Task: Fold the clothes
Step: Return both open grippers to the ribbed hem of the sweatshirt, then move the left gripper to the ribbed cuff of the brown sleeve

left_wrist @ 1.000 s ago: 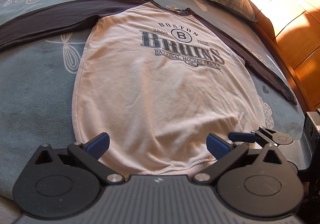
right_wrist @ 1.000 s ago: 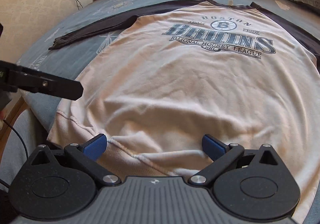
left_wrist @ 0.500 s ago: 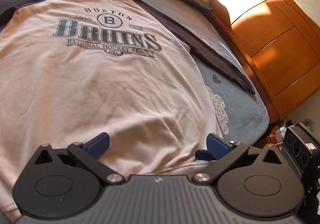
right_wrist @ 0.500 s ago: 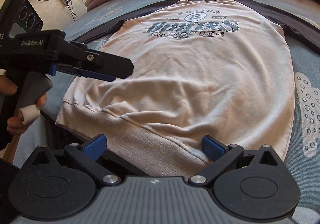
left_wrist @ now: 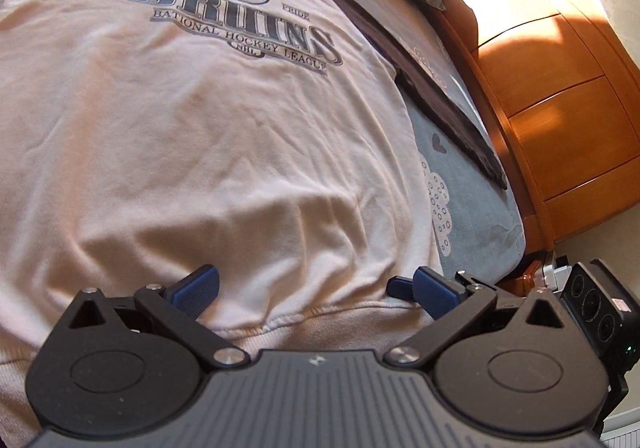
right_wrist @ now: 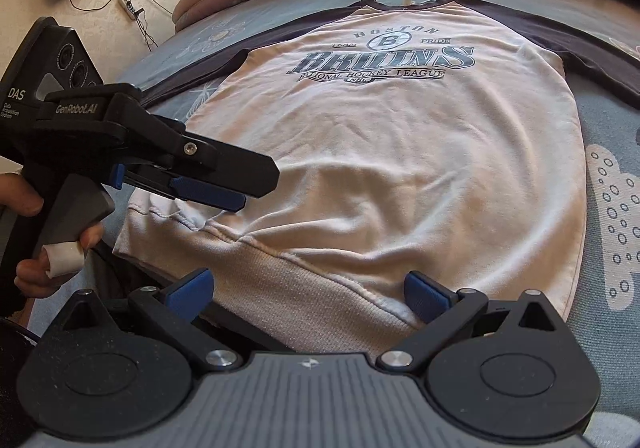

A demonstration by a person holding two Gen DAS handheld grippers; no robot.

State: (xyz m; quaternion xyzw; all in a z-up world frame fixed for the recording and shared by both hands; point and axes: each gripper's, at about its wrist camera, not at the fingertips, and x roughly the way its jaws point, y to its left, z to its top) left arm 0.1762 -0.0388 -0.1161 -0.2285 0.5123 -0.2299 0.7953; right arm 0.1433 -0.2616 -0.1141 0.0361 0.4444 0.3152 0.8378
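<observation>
Clearly soft goods: we have a cream long-sleeved sweatshirt with dark sleeves and a Boston Bruins print (right_wrist: 400, 152) spread face-up on the blue patterned bedsheet (right_wrist: 608, 208), straight ahead of both tools. Left gripper (left_wrist: 316, 288): fingers spread wide, empty, hovering over the ribbed hem (left_wrist: 312, 332) just in front of its tips. Right gripper (right_wrist: 308, 288): likewise wide apart, empty, the hem band between its blue pads (right_wrist: 424, 296).

Handling, we judge: light, limp knit; it will sag and drag, not slip. The hem band is thickest, so we would pinch there at both corners. Dark sleeves (right_wrist: 560, 32) lie far ahead, splayed outward.
</observation>
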